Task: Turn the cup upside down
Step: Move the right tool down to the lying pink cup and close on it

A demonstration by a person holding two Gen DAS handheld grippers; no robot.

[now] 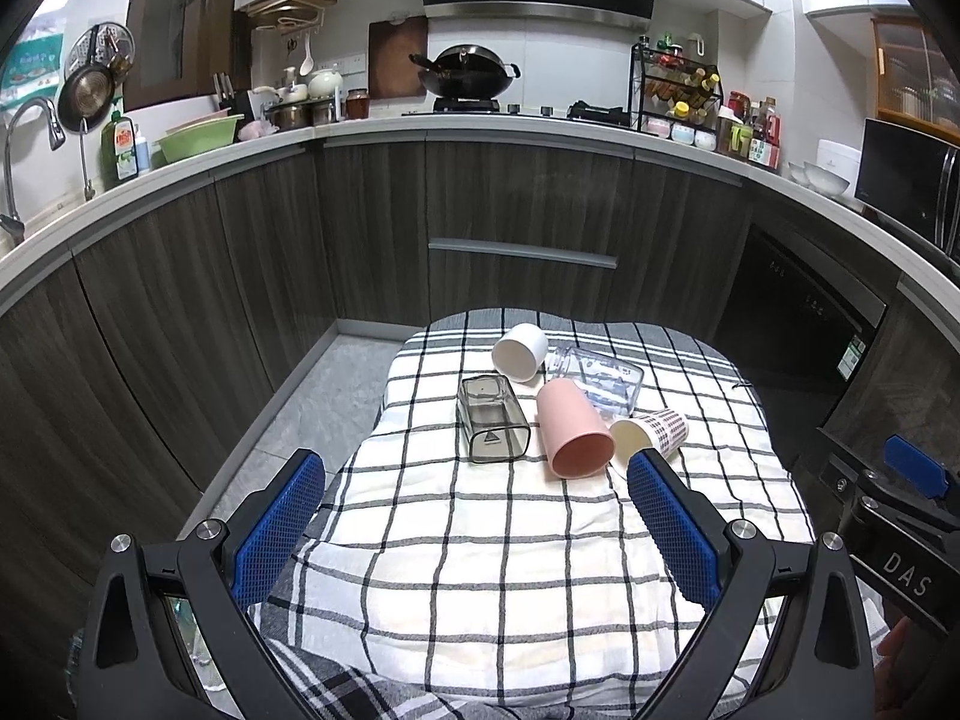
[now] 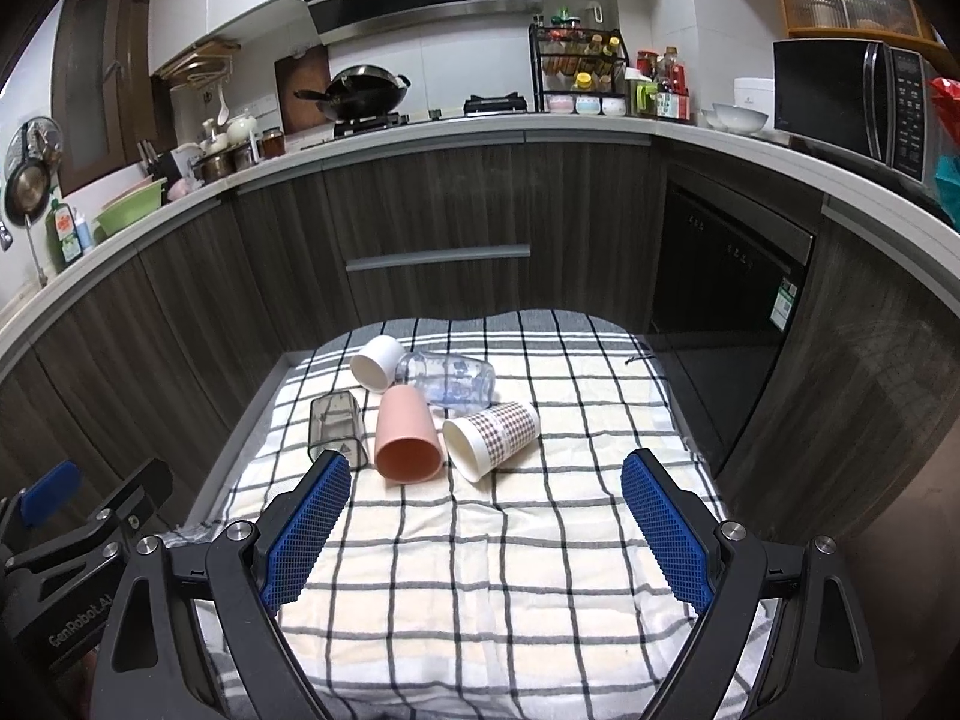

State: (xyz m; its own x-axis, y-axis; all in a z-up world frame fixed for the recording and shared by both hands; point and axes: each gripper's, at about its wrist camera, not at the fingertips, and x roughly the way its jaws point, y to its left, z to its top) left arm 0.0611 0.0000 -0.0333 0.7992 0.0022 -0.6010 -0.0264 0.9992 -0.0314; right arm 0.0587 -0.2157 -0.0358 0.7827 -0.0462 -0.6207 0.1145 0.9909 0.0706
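Several cups lie on their sides on a checked cloth point(image 1: 480, 540) point(image 2: 510, 540): a pink cup point(image 1: 573, 429) point(image 2: 406, 438), a smoky square cup point(image 1: 492, 420) point(image 2: 336, 426), a white cup point(image 1: 520, 351) point(image 2: 377, 360), a clear printed glass point(image 1: 600, 381) point(image 2: 450, 381) and a patterned paper cup point(image 1: 654, 432) point(image 2: 492, 435). My left gripper point(image 1: 477, 483) is open and empty, short of the cups. My right gripper point(image 2: 486, 480) is open and empty, just before the pink and paper cups.
The cloth covers a small table; floor point(image 1: 312, 396) lies to its left. Dark kitchen cabinets point(image 1: 516, 222) and a counter curve round behind. A dishwasher front point(image 2: 720, 276) stands at the right. The other gripper shows at the frame edge point(image 1: 900, 498) point(image 2: 78, 516).
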